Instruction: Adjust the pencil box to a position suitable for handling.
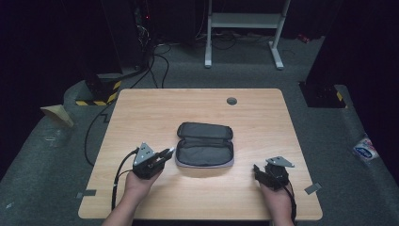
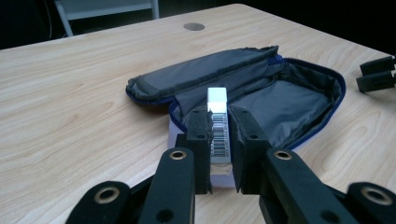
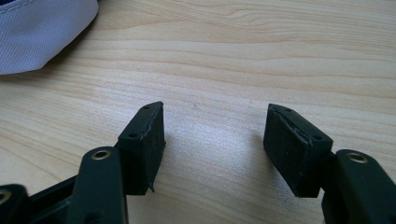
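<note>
Left claw (image 2: 219, 140): nearest the left gripper view's camera; its two black jaws are pressed flat on a small white eraser (image 2: 217, 126) in a barcoded sleeve, pinched at its lower half, with the white end sticking up past the jaw tips.
Eraser axis: runs along the jaws, pointing away from the hand toward the case (image 2: 280, 100); in the high view (image 1: 168, 151) it shows as a pale tip at the claw's end.
Case: dark grey zip pouch lying open near the middle of the surface (image 1: 141, 108), lid flap folded back on the far side, grey lining up, blue piping round the rim; I see nothing lying in the open half.
Key relation: the case lies straight ahead of the left claw, just beyond the eraser's tip. In the high view, the claw (image 1: 165, 153) sits just beside the case's left edge (image 1: 205, 143), pointing right and slightly away from the person.
Case axis: long side runs left to right across the surface, so the eraser comes in over a short end, roughly lengthwise.
Right claw (image 3: 215, 144): jaws well apart, nothing between them, only bare wood under them; a corner of the case's pale underside (image 3: 37, 32) shows at upper left.
Nearer hand: the left; the right claw (image 1: 261, 173) rests low on the surface, right of the case and clear of it.
Likely next move: carry the eraser forward over the rim and let it go in the open half.
</note>
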The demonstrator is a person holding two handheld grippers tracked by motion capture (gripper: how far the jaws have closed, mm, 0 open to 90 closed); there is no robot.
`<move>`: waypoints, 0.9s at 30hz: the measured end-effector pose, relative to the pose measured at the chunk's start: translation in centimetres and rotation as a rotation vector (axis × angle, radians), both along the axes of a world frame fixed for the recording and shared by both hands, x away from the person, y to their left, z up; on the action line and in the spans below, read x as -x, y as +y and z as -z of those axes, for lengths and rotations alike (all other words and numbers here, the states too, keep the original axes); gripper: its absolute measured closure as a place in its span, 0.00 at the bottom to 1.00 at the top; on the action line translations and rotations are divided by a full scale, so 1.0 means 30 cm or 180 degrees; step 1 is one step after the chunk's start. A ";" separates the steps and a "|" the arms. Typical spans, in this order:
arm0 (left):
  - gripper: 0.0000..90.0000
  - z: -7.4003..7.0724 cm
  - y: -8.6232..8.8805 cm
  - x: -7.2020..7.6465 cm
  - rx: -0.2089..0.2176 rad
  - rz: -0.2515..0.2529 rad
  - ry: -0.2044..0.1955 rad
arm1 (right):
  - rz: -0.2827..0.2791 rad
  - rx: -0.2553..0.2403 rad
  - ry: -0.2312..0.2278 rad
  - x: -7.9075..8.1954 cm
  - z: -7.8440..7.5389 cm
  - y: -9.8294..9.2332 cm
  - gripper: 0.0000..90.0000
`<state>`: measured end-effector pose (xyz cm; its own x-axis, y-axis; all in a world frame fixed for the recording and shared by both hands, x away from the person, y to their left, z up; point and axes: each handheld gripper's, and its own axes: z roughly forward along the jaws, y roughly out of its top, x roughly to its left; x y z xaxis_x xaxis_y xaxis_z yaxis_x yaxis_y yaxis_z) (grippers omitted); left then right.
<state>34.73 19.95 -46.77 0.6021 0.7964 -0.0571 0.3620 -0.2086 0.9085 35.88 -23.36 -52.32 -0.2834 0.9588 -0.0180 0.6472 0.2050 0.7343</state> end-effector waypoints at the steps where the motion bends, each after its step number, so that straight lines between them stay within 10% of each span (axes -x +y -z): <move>1: 0.88 -0.003 -0.007 -0.003 0.0001 -0.0005 -0.0003 | -0.0002 -0.0001 0.0004 0.000 0.000 0.000 0.42; 27: 0.88 -0.005 -0.132 -0.101 -0.0098 0.0037 0.0231 | -0.0030 0.0033 -0.0015 0.000 0.000 0.001 0.43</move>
<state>37.77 15.99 -46.61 0.6064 0.7915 -0.0767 0.4242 -0.2405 0.8730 35.87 -23.35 -52.31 -0.2924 0.9559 -0.0292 0.6417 0.2188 0.7351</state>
